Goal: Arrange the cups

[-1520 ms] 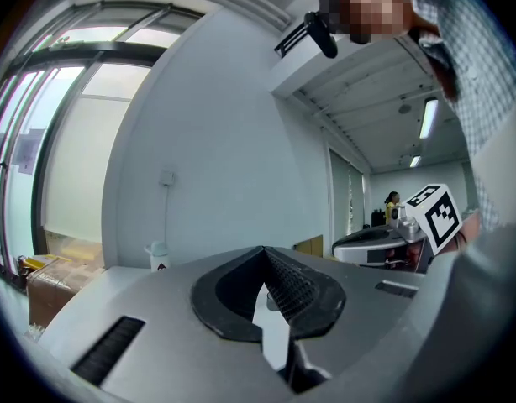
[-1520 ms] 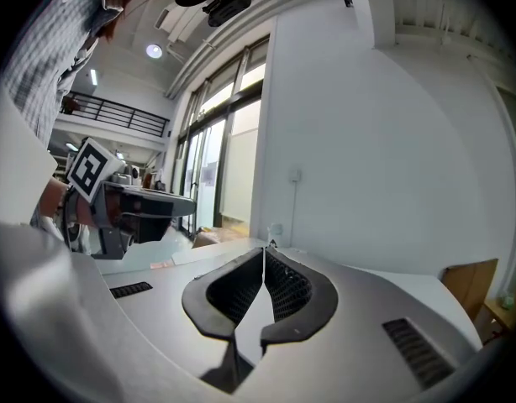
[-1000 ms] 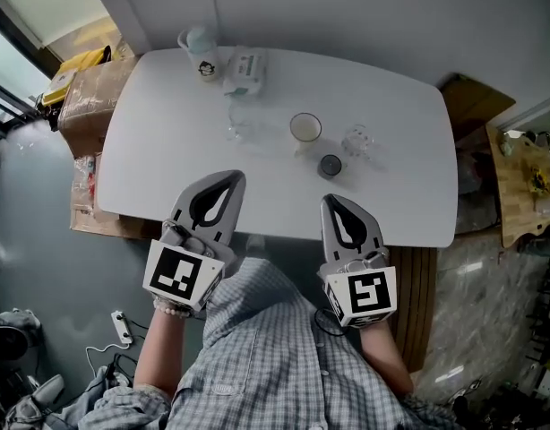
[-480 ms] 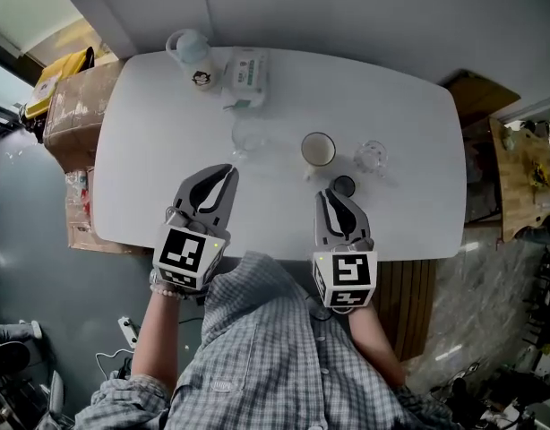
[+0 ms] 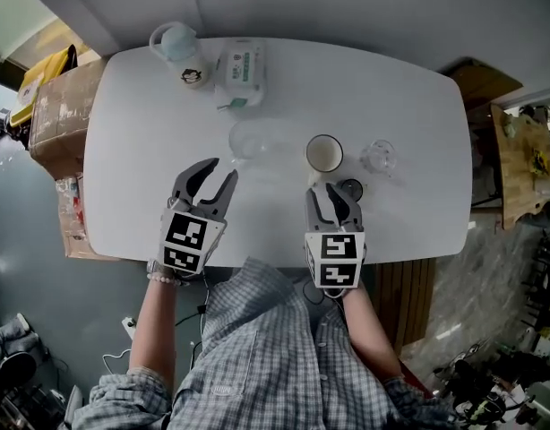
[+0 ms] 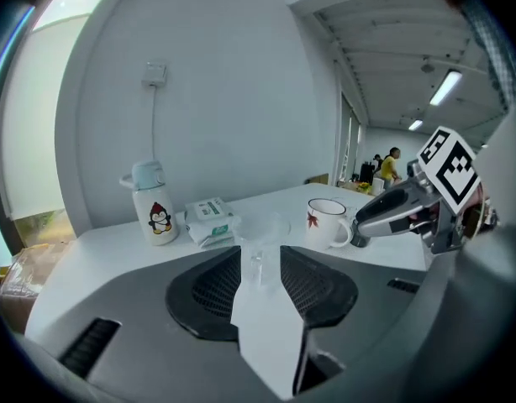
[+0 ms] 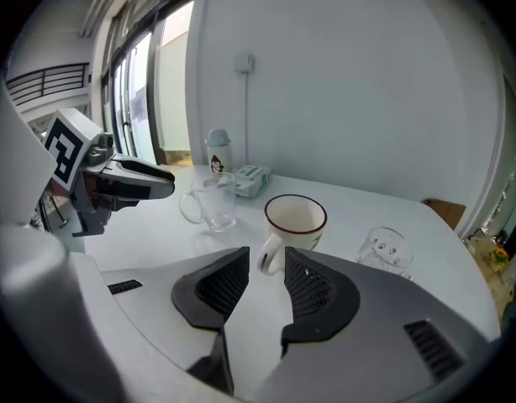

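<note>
Over the near side of the white table (image 5: 418,106): opened both grippers, grabbed nothing.
Pointed the left gripper (image 5: 215,176) at the clear glass mug (image 5: 246,140) a little ahead, jaws just spread wide with only bare tabletop between them. Same deal with the right gripper (image 5: 333,200): jaws just parted, empty, aimed at the white mug (image 5: 324,153) just in front, handle facing the tips. Spotted a small clear glass (image 5: 379,157) right of that mug, a dark little round thing (image 5: 350,188) by the right jaw, plus a penguin flask (image 5: 179,54) and a wipes pack (image 5: 238,72) at the far edge.
</note>
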{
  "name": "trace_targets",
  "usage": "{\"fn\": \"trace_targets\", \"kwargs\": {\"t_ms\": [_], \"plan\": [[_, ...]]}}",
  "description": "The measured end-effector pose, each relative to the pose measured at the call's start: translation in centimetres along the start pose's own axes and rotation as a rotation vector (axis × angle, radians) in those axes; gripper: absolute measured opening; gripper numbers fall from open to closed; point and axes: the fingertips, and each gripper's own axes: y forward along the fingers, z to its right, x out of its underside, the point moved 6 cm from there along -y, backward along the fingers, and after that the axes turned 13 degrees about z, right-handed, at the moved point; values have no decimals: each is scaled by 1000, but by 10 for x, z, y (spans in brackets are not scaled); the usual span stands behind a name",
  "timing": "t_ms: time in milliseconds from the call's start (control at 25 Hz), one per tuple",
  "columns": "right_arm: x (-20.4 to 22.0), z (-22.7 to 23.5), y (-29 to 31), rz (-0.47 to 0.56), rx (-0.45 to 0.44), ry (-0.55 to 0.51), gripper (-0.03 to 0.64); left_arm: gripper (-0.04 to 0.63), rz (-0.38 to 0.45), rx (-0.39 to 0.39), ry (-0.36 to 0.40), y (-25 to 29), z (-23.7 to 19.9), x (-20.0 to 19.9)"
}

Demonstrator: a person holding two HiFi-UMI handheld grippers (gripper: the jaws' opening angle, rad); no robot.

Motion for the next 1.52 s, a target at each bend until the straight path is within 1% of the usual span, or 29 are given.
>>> {"fn": "trace_targets", "kwargs": {"t_ms": [200,280,400,440,480,560,680,800,960,1240,1400,1520], "plan": [[8,0,12,-66,20,-10,110,129,-58,2,-8,19,2,16],[10,1,14,-89,18,-3,110,129,-65,-14,-10,27,3,18],[11,0,15,-109,-1,-6,110,125,-82,-60,1,34,5,19],[11,-2,16,-117,-14,-12,107,100,-88,-75,5,35,5,19],[10,-2,16,-123,-25,-15,86,81,-91,-87,3,35,5,19],[9,-2,18,-129,-36,-14,83,57,-88,-96,-15,37,8,18],[8,0,19,-136,-47,-1,79,55,-76,-106,-44,39,11,17],[8,5,21,-144,-57,11,77,54,-71,-104,-46,43,13,16],[5,10,28,-147,-77,-4,75,54,-67,-105,-56,52,17,14],[-2,20,40,-149,-118,-11,74,54,-49,-171,-134,76,26,6],[-5,23,46,-140,-149,-12,74,54,-48,-204,-156,89,32,2],[-7,28,51,-134,-180,-13,74,54,-48,-228,-187,92,37,-1]]}}
